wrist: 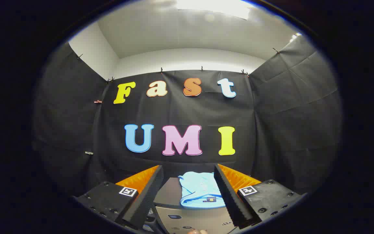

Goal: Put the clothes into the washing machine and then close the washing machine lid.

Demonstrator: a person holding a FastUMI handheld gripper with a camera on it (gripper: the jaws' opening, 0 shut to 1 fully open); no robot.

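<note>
A light blue piece of clothing (199, 191) lies folded on the dark lid (169, 195) on top of the washing machine, just ahead of my fingers and nearer the right one. The machine's silver front panel (193, 222) with its buttons shows below the cloth, between the fingers. My gripper (188, 174) is open, held level above the machine's front, with nothing between its fingers. The lid lies flat under the cloth.
Black cloth walls close the booth behind the machine and on both sides. White wall and ceiling with a bright lamp show above them. A fingertip (197, 231) of a person's hand shows at the bottom, under the panel.
</note>
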